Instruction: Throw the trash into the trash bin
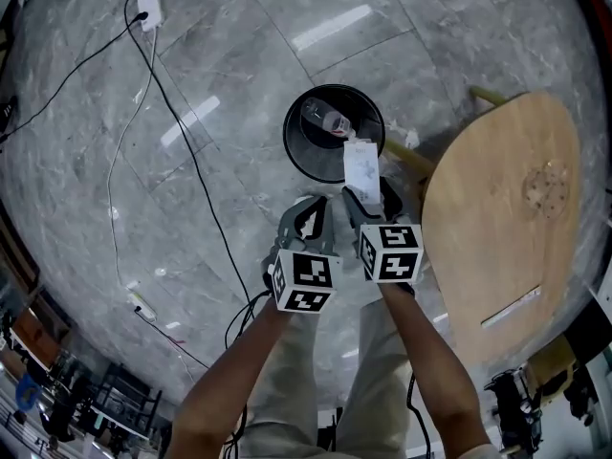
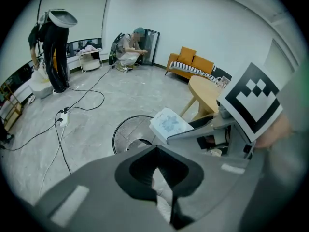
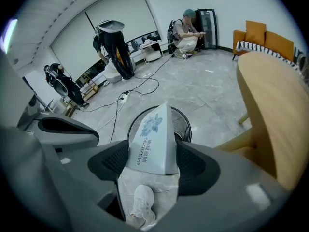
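Note:
A black round trash bin (image 1: pixel 311 151) stands on the grey marble floor, with a clear plastic bottle (image 1: pixel 330 120) inside it. My right gripper (image 1: pixel 368 197) is shut on a white tissue packet (image 1: pixel 359 163) with a blue flower print, held over the bin's near rim. In the right gripper view the packet (image 3: pixel 152 139) sticks out between the pads of the right gripper (image 3: pixel 153 161), with the bin (image 3: pixel 183 124) just behind it. My left gripper (image 1: pixel 308 208) hangs beside the right one, shut and holding nothing. The left gripper view shows the left gripper (image 2: pixel 157 148), the bin (image 2: pixel 124 132) and the packet (image 2: pixel 169 123).
A round wooden table (image 1: pixel 507 218) stands close on the right of the bin. A black cable (image 1: pixel 196 170) and a white power strip (image 1: pixel 148 8) lie on the floor to the left. People (image 3: pixel 113 47) and an orange sofa (image 2: pixel 190 62) are far off.

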`<state>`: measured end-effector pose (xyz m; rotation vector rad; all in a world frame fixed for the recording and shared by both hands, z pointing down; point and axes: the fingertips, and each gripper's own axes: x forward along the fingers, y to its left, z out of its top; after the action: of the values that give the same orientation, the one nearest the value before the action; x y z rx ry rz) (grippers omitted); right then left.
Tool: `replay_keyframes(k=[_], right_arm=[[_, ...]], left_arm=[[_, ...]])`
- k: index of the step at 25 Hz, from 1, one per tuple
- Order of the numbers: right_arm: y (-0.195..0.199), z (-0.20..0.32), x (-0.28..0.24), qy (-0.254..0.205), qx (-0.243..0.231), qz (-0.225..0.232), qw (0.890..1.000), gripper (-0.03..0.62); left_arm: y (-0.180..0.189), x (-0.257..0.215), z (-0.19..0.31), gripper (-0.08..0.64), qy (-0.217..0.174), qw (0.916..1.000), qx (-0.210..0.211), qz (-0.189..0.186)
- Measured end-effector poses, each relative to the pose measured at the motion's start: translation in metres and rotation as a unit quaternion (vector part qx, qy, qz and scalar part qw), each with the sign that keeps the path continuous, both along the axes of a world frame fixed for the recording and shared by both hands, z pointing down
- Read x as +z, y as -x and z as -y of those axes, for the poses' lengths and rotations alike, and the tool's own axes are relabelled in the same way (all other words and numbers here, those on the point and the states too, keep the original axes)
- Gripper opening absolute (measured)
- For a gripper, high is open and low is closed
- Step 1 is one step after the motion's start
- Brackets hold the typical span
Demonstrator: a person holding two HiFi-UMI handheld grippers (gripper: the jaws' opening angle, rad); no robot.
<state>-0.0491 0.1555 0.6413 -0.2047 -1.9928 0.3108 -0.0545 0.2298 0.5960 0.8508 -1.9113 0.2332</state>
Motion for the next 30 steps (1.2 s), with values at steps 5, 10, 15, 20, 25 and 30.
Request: replay_keyframes(k=[5, 10, 15, 20, 25, 30], right_arm=[[0.001, -0.002, 0.033, -0.001, 0.011, -0.016, 1.0, 0.342], [-0.001, -0.001, 0.054, -0.003, 0.03, -0.026, 0.999, 0.344], [0.002, -0.002, 0.068, -0.014, 0.032, -0.027, 0.999, 0.345], [-0.001, -0.004, 0.071, -0.023, 0.029, -0.031, 0.999, 0.357], [-0.005, -0.007, 0.048, -0.019, 0.03, -0.021, 0.999, 0.351], [0.001, -0.005, 0.009, -0.009, 0.047, 0.013, 0.999, 0.232]], left_arm=[[0.003, 0.019, -0.007, 0.0, 0.002, 0.9999, 0.012, -0.009], [-0.002, 0.029, -0.009, 0.0, 0.001, 0.9992, 0.035, -0.018], [0.002, 0.036, -0.01, 0.0, 0.001, 0.9991, 0.038, -0.019], [-0.001, 0.036, -0.012, 0.0, 0.002, 0.9989, 0.043, -0.018], [-0.004, 0.025, -0.01, 0.0, 0.003, 0.9989, 0.044, -0.013], [-0.003, 0.008, -0.001, 0.0, 0.004, 0.999, 0.045, -0.002]])
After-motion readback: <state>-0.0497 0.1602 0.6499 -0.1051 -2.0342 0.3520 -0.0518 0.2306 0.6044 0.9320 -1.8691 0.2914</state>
